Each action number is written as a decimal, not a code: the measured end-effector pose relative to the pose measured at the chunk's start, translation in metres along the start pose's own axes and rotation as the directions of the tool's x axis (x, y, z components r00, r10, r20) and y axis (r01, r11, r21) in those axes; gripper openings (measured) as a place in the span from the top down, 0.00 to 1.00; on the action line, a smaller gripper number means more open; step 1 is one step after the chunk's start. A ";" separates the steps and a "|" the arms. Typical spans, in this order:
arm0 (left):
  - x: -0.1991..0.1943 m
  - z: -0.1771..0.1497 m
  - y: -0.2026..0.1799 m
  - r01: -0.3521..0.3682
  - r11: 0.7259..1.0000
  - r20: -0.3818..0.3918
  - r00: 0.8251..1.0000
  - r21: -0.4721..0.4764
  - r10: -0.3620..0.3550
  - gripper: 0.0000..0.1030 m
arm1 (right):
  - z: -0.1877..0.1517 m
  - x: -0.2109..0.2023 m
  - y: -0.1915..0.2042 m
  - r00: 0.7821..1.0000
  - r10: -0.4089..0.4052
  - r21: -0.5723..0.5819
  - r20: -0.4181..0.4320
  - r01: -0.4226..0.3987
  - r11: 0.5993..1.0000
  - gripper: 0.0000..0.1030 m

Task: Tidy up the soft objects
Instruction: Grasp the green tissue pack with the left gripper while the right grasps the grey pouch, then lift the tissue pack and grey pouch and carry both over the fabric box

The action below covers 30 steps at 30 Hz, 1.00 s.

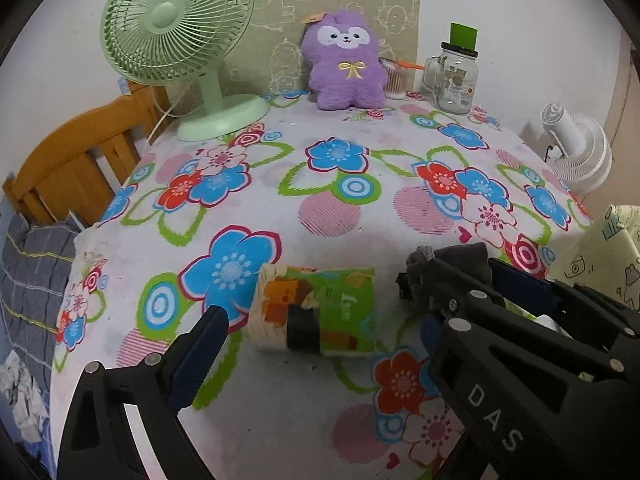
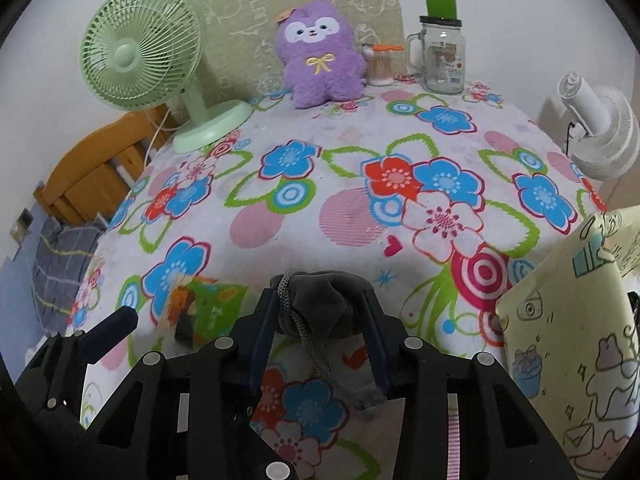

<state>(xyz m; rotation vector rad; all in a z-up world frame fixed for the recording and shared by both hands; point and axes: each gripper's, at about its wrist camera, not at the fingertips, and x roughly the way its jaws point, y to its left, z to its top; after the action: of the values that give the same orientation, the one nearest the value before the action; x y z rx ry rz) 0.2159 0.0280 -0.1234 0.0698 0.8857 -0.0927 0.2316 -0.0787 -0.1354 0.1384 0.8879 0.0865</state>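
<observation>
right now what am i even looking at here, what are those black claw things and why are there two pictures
The black claws are hand-held grippers, one in each of a person's hands, each with a fisheye camera looking along its fingers. One picture comes from the left gripper, the other from the right gripper.

Both look over a table under a flowered cloth. At the back stand a green fan, a purple plush toy and a glass jar.

The right gripper is closed on a grey drawstring pouch. The left gripper is open, with a colourful rolled cloth lying between its fingers.
</observation>
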 end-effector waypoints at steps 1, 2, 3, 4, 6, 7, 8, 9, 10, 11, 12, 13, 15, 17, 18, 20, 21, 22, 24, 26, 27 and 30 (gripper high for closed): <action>0.002 0.001 0.000 0.000 1.000 -0.001 1.000 -0.003 0.000 0.05 | 0.001 0.001 0.000 1.000 -0.012 0.002 0.006 0.012 1.000 0.57; 0.005 0.002 0.001 -0.001 1.000 -0.004 1.000 -0.007 0.001 0.05 | 0.001 0.001 0.000 1.000 -0.019 0.002 0.011 0.019 1.000 0.58; 0.006 0.002 0.002 -0.002 1.000 -0.007 1.000 -0.012 0.002 0.05 | 0.001 0.002 0.000 1.000 -0.024 0.000 0.014 0.024 1.000 0.58; 0.009 0.002 0.004 -0.005 1.000 -0.014 1.000 -0.019 0.004 0.05 | 0.002 0.002 0.000 0.999 -0.029 -0.001 0.017 0.029 1.000 0.58; 0.013 0.003 0.007 -0.008 0.999 -0.025 1.000 -0.034 0.007 0.11 | 0.003 0.003 0.002 0.999 -0.040 -0.009 0.026 0.041 0.999 0.58; 0.016 0.003 0.009 -0.008 0.999 -0.033 0.999 -0.042 0.006 0.12 | 0.003 0.004 0.004 0.998 -0.047 -0.014 0.030 0.047 0.999 0.58; 0.018 0.002 0.010 -0.008 0.999 -0.039 0.999 -0.049 0.006 0.13 | 0.003 0.004 0.004 0.998 -0.051 -0.019 0.034 0.052 0.998 0.58; 0.022 0.002 0.012 -0.008 0.998 -0.047 0.999 -0.058 0.005 0.16 | 0.003 0.004 0.005 0.998 -0.054 -0.021 0.036 0.054 0.998 0.58; 0.023 0.002 0.013 -0.007 0.998 -0.051 0.999 -0.061 0.004 0.17 | 0.003 0.005 0.005 0.998 -0.057 -0.023 0.038 0.058 0.998 0.58; 0.026 0.002 0.014 -0.003 0.998 -0.059 0.998 -0.065 -0.001 0.19 | 0.003 0.005 0.006 0.997 -0.060 -0.027 0.040 0.061 0.998 0.58; 0.027 0.001 0.014 0.000 0.998 -0.064 0.998 -0.068 -0.005 0.23 | 0.003 0.005 0.007 0.997 -0.063 -0.030 0.043 0.064 0.997 0.58; 0.028 0.001 0.014 0.002 0.998 -0.069 0.998 -0.069 -0.007 0.26 | 0.003 0.006 0.007 0.997 -0.066 -0.033 0.044 0.067 0.997 0.58; 0.029 0.001 0.014 0.001 0.998 -0.071 0.997 -0.069 -0.006 0.28 | 0.003 0.006 0.008 0.996 -0.069 -0.036 0.047 0.071 0.997 0.58; 0.026 0.001 0.013 0.001 0.998 -0.064 0.998 -0.062 -0.005 0.29 | 0.002 0.006 0.008 0.997 -0.069 -0.036 0.045 0.070 0.997 0.58; 0.025 0.000 0.012 0.003 0.998 -0.061 0.998 -0.059 -0.007 0.30 | 0.002 0.006 0.009 0.997 -0.069 -0.036 0.045 0.070 0.997 0.58; 0.023 0.001 0.011 0.001 0.999 -0.053 0.999 -0.053 -0.004 0.30 | 0.002 0.005 0.008 0.997 -0.067 -0.036 0.043 0.069 0.997 0.58; 0.021 0.001 0.010 -0.001 0.999 -0.048 0.999 -0.050 -0.001 0.30 | 0.001 0.004 0.008 0.997 -0.066 -0.035 0.042 0.068 0.997 0.59; 0.020 0.001 0.010 -0.004 0.999 -0.044 0.999 -0.049 0.001 0.30 | 0.001 0.004 0.008 0.997 -0.064 -0.034 0.041 0.066 0.997 0.59; 0.015 0.000 0.010 -0.009 0.999 -0.034 0.999 -0.050 0.007 0.31 | 0.000 0.002 0.007 0.998 -0.058 -0.029 0.037 0.059 0.998 0.60; 0.011 -0.001 0.010 -0.011 0.999 -0.027 1.000 -0.051 0.009 0.31 | 0.000 -0.001 0.007 0.998 -0.050 -0.025 0.035 0.051 0.998 0.61; 0.008 -0.001 0.010 -0.011 0.999 -0.023 1.000 -0.051 0.010 0.31 | -0.001 -0.003 0.007 0.998 -0.046 -0.025 0.037 0.047 0.999 0.63; 0.002 -0.004 0.009 -0.012 0.998 -0.014 1.000 -0.054 0.011 0.31 | -0.004 -0.008 0.007 0.999 -0.031 -0.023 0.027 0.032 0.999 0.69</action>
<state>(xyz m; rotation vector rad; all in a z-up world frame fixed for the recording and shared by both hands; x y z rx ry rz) 0.2150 0.0377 -0.1268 0.0252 0.9012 -0.0577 0.2234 -0.0724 -0.1303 0.1032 0.8617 0.0658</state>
